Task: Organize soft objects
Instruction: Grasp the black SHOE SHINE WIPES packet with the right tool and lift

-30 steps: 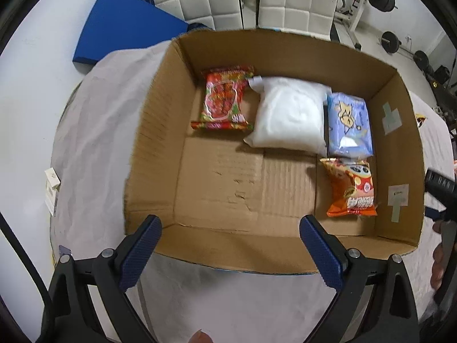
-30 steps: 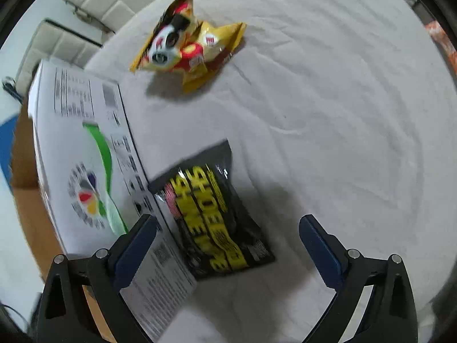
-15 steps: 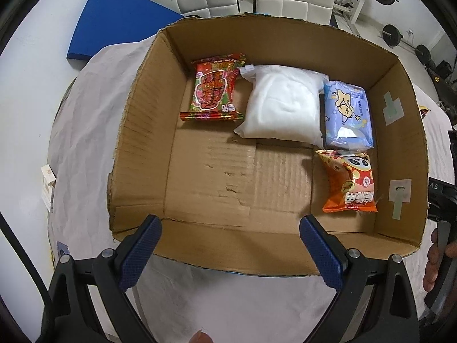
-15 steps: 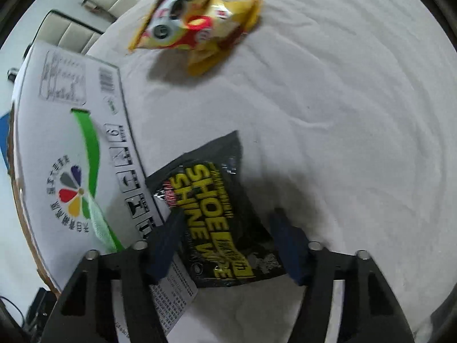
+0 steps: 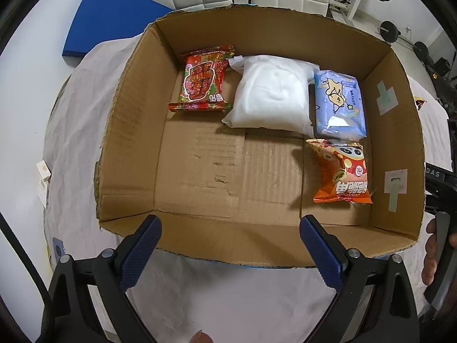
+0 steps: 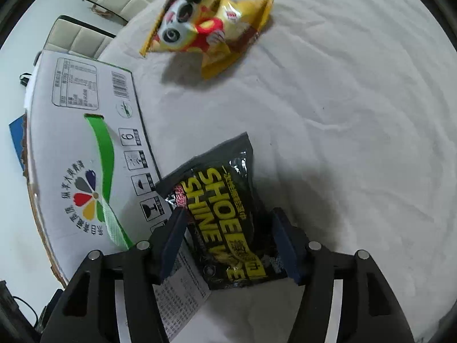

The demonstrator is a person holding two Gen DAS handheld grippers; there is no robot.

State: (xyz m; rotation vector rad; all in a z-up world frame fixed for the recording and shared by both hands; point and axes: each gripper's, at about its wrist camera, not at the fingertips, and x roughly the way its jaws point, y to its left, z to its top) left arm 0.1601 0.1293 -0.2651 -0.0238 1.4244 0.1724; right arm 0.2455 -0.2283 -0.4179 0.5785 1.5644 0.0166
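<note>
The right gripper (image 6: pixel 228 237) has just been closing, and its blue fingers (image 6: pixel 174 237) now clamp the black foil shoe-shine wipe packet (image 6: pixel 225 214) at lower centre, on the white-clothed tabletop (image 6: pixel 357 114). The left gripper (image 5: pixel 228 251) hangs with fingers wide apart, holding nothing, over the near wall of the brown cardboard box (image 5: pixel 400 143). Four soft packs already lie inside the box; the black packet and a yellow panda snack bag (image 6: pixel 205 25), at the upper centre, remain outside

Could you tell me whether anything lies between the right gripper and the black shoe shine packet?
Nothing visible does: the right gripper has just been closing around the black shoe shine packet, which lies between its pads beside the cardboard box.
</note>
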